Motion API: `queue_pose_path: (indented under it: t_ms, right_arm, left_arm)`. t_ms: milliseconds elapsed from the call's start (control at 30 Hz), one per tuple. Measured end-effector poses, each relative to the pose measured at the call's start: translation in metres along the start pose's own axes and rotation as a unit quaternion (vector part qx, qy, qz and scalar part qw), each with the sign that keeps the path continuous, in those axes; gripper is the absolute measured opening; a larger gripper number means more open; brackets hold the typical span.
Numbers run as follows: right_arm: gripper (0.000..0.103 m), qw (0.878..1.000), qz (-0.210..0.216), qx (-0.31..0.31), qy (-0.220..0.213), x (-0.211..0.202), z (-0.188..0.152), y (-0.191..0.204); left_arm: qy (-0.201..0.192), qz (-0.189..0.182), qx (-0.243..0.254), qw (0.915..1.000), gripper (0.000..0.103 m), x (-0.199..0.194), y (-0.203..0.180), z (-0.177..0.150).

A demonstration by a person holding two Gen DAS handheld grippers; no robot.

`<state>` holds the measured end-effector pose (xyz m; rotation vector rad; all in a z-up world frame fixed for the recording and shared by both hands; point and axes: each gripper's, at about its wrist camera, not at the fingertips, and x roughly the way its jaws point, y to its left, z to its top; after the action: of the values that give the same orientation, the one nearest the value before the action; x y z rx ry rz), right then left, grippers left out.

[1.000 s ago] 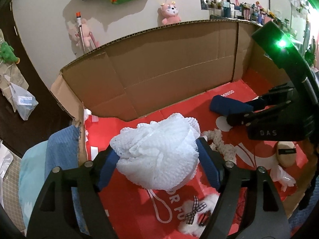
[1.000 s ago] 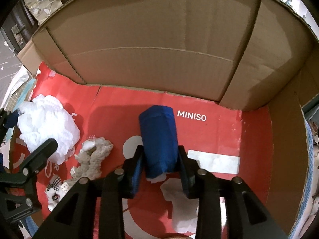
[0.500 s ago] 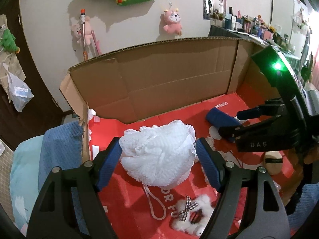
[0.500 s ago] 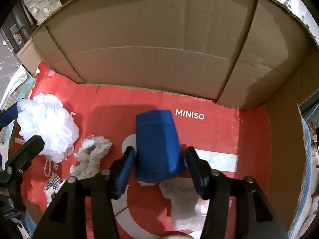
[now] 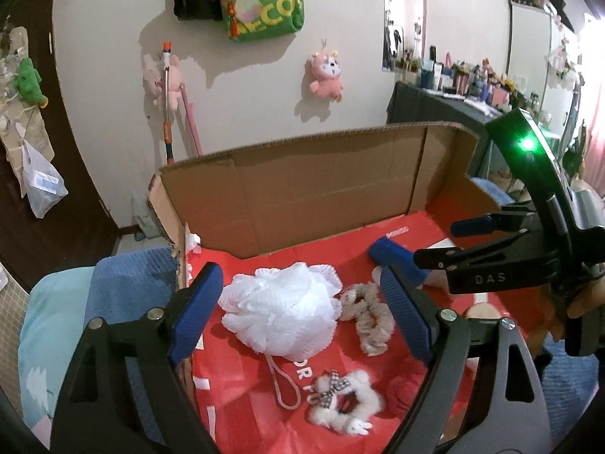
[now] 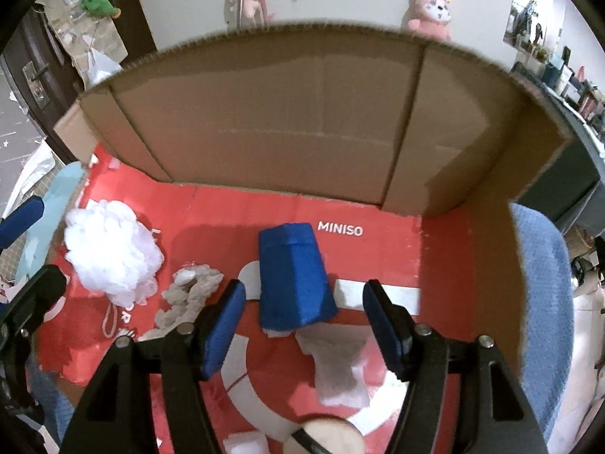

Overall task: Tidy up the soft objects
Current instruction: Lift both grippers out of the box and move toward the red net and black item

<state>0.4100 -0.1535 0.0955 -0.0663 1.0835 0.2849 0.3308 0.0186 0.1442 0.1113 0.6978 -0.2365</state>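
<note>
Everything sits in the cardboard box [image 5: 302, 189] with the red liner [image 6: 378, 249], so that's the landmark. Against the box's left wall is the white mesh pouf [image 5: 278, 312] — the left gripper [image 5: 300, 316] hangs above it with its jaws opening, blue pads clear on both sides, nothing pinched. Just right of the pouf is the beige scrunchie [image 5: 368, 317], and nearer the box's open front lies a white fluffy scrunchie with a checked bow [image 5: 346, 403]. At the middle of the box floor, close to the back wall by the MINISO print, the blue rolled cloth [image 6: 295, 276] lies on the liner. The right gripper [image 6: 304, 319] is over it — jaws opening too, pads standing off the cloth, not gripping. A white rag [image 6: 338, 370] lies just in front of the cloth.
</note>
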Motion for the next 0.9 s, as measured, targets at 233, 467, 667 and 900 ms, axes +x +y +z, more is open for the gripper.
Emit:
queue_pose_path:
  t_ms: [233, 467, 667, 900]
  right_arm:
    - [0.074, 0.999, -0.010, -0.005, -0.049, -0.057, -0.016, 0.000]
    - [0.090, 0.992, -0.026, -0.014, -0.120, -0.120, -0.045, 0.004]
    - [0.100, 0.983, -0.045, -0.006, -0.180, -0.169, -0.085, 0.007]
    - [0.103, 0.971, -0.041, -0.003, -0.236, -0.215, -0.135, 0.017]
  left_arm:
    - [-0.051, -0.014, -0.009, 0.9986, 0.095, -0.053, -0.010, -0.002]
    - [-0.106, -0.023, -0.026, 0.9938, 0.101, -0.108, -0.017, -0.017]
    - [-0.144, -0.020, -0.037, 0.9887, 0.103, -0.151, -0.023, -0.039]
    - [-0.174, -0.013, -0.054, 0.9832, 0.103, -0.189, -0.032, -0.076]
